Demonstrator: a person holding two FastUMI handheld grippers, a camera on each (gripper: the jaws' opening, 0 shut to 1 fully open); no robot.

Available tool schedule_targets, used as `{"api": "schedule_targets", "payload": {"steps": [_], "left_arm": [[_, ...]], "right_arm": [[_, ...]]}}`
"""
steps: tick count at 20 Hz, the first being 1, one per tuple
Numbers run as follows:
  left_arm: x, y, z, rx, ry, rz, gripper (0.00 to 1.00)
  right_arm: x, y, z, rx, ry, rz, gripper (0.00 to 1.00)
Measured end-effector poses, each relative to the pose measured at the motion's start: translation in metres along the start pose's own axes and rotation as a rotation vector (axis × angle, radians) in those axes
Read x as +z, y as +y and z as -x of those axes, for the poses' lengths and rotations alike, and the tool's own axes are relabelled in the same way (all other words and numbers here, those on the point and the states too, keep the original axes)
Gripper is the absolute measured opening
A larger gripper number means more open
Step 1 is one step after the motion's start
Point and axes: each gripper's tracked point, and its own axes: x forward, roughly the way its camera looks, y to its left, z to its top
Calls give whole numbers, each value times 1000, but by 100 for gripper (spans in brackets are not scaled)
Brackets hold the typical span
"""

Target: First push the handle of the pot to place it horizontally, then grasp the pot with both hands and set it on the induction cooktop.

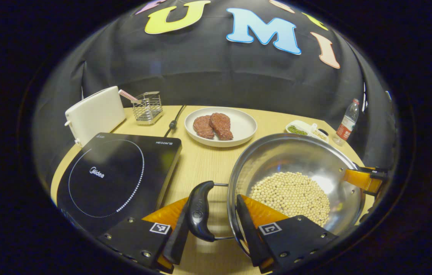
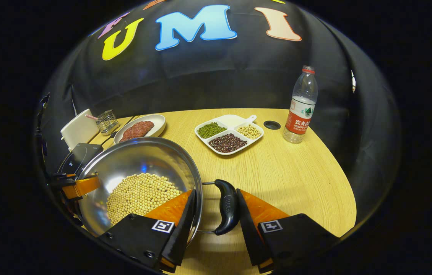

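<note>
Straddling the pot (image 1: 296, 179) handles, my left gripper (image 1: 208, 244) and right gripper (image 2: 214, 238) stand spread. I should pinch both evenly, then lift level toward the induction cooktop (image 1: 116, 175) at the table's left edge.

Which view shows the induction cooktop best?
The left gripper view: the induction cooktop lies close, its whole black top and ring visible. In the right gripper view only its corner peeks out behind the pot.
</note>
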Motion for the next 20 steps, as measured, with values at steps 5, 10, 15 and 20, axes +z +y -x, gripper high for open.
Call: {"api": "schedule_targets", "payload": {"steps": [5, 10, 15, 20], "left_arm": [[4, -2, -1, -5, -17, 12, 65], [0, -2, 0, 4, -10, 68, 59], [13, -7, 25, 13, -31, 47, 59], [26, -1, 42, 4, -50, 41, 59]], "right_arm": [[1, 3, -1, 3, 0, 1, 51], [9, 2, 10, -23, -19, 56, 47], [15, 2, 25, -12, -16, 43, 50], [23, 11, 44, -17, -31, 29, 51]]}}
